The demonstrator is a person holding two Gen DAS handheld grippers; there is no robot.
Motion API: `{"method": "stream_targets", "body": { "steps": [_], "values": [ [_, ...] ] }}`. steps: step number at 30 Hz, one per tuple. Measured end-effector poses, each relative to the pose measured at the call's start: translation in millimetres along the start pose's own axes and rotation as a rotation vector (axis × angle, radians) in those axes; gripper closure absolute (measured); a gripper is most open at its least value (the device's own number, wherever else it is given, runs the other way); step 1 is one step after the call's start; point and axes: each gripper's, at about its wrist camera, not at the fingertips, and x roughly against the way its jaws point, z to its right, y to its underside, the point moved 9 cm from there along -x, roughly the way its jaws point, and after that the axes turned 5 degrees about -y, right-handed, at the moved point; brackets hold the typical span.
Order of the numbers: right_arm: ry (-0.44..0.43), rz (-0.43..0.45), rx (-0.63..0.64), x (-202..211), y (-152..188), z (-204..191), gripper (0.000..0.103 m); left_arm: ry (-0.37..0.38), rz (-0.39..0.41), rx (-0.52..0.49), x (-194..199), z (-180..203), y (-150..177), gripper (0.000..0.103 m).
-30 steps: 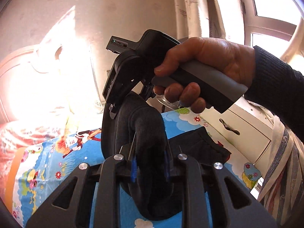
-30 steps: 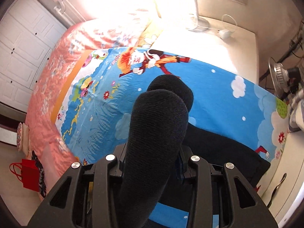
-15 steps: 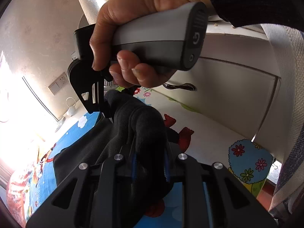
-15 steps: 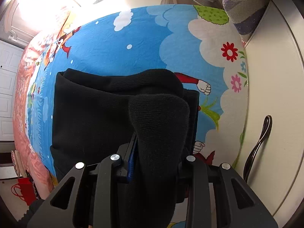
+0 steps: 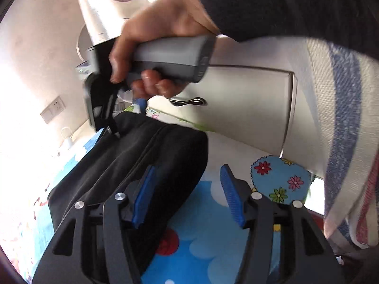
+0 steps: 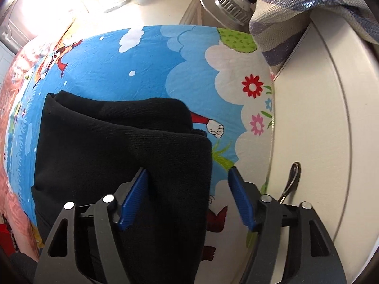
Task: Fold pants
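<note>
The black pants (image 6: pixel 113 142) lie folded in layers on the blue cartoon bedsheet (image 6: pixel 146 68), near the bed's edge by a white cabinet. They also show in the left wrist view (image 5: pixel 132 165). My left gripper (image 5: pixel 187 196) is open, its blue pads spread, with the folded edge lying under its left finger. My right gripper (image 6: pixel 187 198) is open too, low over the top layer's right edge. The right gripper's body, held in a hand, shows in the left wrist view (image 5: pixel 104 101) at the far end of the pants.
A white cabinet with a metal handle (image 6: pixel 291 179) stands right against the bed. A striped cloth (image 6: pixel 308 2) hangs over it. A bedside table (image 6: pixel 161 4) with a cable and a metal fan (image 6: pixel 232 2) stands beyond the sheet. A pink quilt (image 6: pixel 14 165) lies at the left.
Both grippers held bunched black fabric and carried it down over the lower layer. Now both have opened and the fabric lies flat on the pile.
</note>
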Motion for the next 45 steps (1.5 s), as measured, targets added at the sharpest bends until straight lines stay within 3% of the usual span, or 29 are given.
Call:
{"method": "stream_targets", "body": {
  "steps": [2,5,8,11,14,16,17,18,19,24,28,30,32,33,35,37,38,39,42,45],
  "values": [
    [0.044,0.068,-0.002,22,-11,6,0.024,-0.022,0.021,0.096,24,-37,21,0.045],
    [0.024,0.138,0.01,49,-22,-2,0.024,-0.121,0.025,0.238,52,-98,65,0.045],
    [0.024,0.115,0.086,48,-16,-37,0.024,-0.175,0.006,0.325,75,-141,110,0.046],
    [0.022,0.064,0.224,31,0,-97,0.025,-0.191,-0.005,0.335,87,-154,139,0.052],
    [0.021,0.059,0.309,9,5,-146,0.026,-0.212,-0.006,0.282,86,-152,144,0.053],
    [0.03,0.057,0.305,-7,1,-162,0.026,-0.225,-0.032,0.181,70,-141,145,0.054],
    [0.022,0.045,0.297,-17,0,-168,0.026,-0.263,-0.048,0.131,61,-138,146,0.06],
    [0.006,0.028,0.288,-26,-1,-174,0.026,-0.279,-0.072,0.093,51,-135,149,0.086],
    [0.0,0.015,0.284,-37,-3,-179,0.027,-0.299,-0.09,0.052,42,-130,151,0.091],
    [0.054,0.044,0.255,-62,-15,-176,0.026,-0.384,-0.09,-0.204,46,-95,164,0.096],
    [0.146,0.087,0.249,-60,-20,-182,0.026,-0.372,-0.102,-0.2,40,-92,171,0.1],
    [0.177,0.101,0.24,-49,-19,-186,0.033,-0.362,-0.099,-0.183,42,-94,170,0.1],
    [0.174,0.152,0.281,-28,-17,-203,0.033,-0.362,-0.093,-0.177,45,-95,170,0.1],
    [0.135,0.162,0.328,-22,-15,-218,0.033,-0.368,-0.086,-0.166,47,-96,169,0.099],
    [0.085,0.123,0.449,-23,-3,-252,0.032,-0.392,-0.067,-0.133,56,-104,163,0.088],
    [0.081,0.088,0.514,-33,1,-274,0.032,-0.428,-0.066,-0.119,64,-109,162,0.04],
    [0.104,0.065,0.525,-42,0,-278,0.032,-0.433,-0.083,-0.123,63,-110,167,0.039],
    [0.127,0.047,0.529,-51,-2,-279,0.032,-0.426,-0.122,-0.137,58,-108,174,0.044],
    [0.162,-0.015,0.522,-78,-9,-276,0.032,-0.459,-0.186,-0.152,39,-118,189,0.089],
    [0.135,-0.014,0.481,-83,-17,-270,0.031,-0.408,-0.159,-0.176,44,-114,184,0.095]
  ]
}}
